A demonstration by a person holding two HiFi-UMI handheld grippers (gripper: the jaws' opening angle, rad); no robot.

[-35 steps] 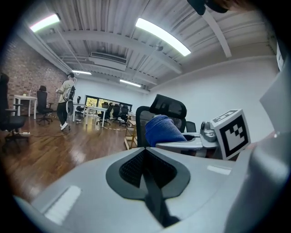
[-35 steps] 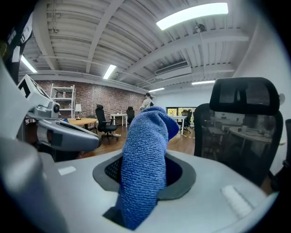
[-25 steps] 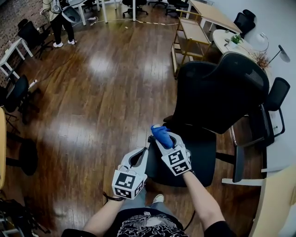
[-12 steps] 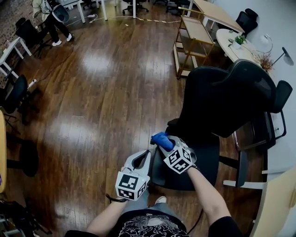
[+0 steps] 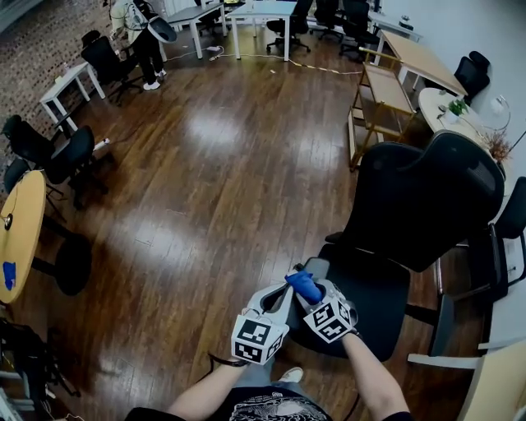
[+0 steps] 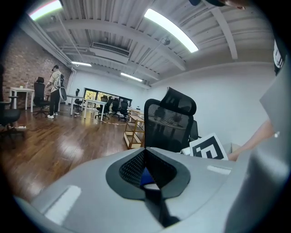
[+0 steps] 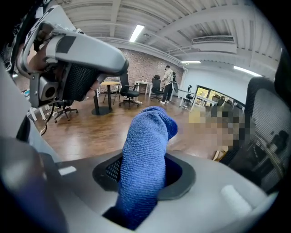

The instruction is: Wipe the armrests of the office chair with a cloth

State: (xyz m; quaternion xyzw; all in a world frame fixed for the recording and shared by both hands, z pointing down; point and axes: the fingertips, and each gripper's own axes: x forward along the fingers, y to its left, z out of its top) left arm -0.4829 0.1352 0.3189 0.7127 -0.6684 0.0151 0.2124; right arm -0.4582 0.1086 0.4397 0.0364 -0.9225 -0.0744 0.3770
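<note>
Head view: right gripper [image 5: 308, 294] clamps the blue cloth [image 5: 301, 283], lower centre.
Left gripper [image 5: 282, 296], jaws together, just beside; office chair [image 5: 427, 197] fills the right.

The floor [image 5: 205, 164] and office chair [image 5: 419, 205] are viewed steeply from above by the head camera. The left gripper [image 5: 282, 298] view is aimed level along closed jaws at the chair's back; the right gripper [image 5: 306, 289] view, crowded by its clamped blue cloth [image 7: 145, 173], is faced toward a brick wall [image 7: 145, 61]. A distant standing person [image 5: 140, 25] [image 6: 55, 88] [image 7: 168, 82] is shared by all three.

Likely open office, desks [image 5: 421, 56], office chairs [image 5: 427, 197]
</note>
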